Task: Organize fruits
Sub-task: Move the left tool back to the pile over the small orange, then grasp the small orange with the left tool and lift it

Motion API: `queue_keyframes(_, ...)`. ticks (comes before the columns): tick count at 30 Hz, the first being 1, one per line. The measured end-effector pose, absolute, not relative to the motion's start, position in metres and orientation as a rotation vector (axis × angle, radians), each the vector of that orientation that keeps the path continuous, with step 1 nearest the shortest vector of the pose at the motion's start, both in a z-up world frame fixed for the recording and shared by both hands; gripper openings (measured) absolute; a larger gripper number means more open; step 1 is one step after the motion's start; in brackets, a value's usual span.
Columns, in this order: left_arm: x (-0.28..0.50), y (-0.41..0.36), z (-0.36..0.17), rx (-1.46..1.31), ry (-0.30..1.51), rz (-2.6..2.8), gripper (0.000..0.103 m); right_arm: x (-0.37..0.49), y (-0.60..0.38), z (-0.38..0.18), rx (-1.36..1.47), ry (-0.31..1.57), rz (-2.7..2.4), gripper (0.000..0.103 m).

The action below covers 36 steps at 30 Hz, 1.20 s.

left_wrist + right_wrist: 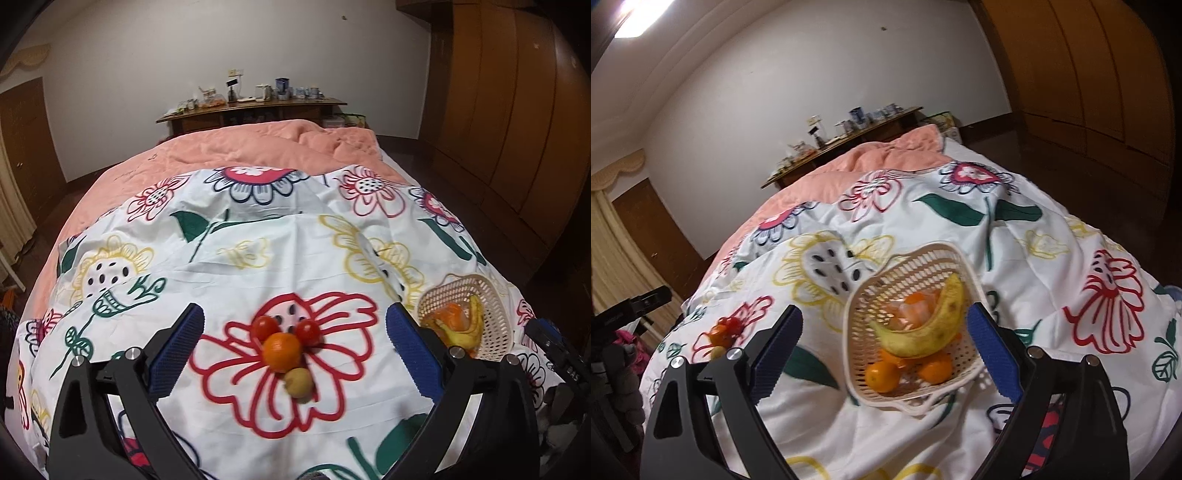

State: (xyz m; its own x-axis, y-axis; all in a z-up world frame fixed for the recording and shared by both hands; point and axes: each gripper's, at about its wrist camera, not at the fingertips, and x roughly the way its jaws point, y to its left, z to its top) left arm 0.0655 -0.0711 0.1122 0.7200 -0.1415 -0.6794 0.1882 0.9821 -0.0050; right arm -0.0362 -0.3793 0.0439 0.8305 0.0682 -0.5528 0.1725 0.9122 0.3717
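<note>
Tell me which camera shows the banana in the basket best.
The right wrist view: the banana lies whole and close in the basket. The left wrist view shows it small at the right edge, partly behind a gripper finger.

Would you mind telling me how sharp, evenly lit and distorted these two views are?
Left wrist view: fairly sharp, the orange crisp, strong fisheye bowing the bed, dark corners. Right wrist view: softer, the banana and basket slightly blurred, ceiling lamp blown out, horizon tilted.

Cream basket [923,258], yellow banana [934,325], floral-printed white cloth [258,236].
</note>
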Motion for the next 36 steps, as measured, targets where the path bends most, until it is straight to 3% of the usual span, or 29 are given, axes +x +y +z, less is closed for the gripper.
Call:
queue_keyframes(16,0.090,-0.053,0.075,0.013,0.864,-0.197,0.099,-0.027,-0.325,0.053,0.344,0.656,0.060,0.090)
queue_keyframes(30,0.122,-0.062,0.026,0.041,1.018,-0.239,0.058,-0.025,-0.325,0.048,0.364,0.696,0.060,0.090)
queue_keyframes(36,0.126,-0.066,0.023,0.039,1.026,-0.256,0.055,-0.025,-0.320,0.051,0.352,0.696,0.066,0.090)
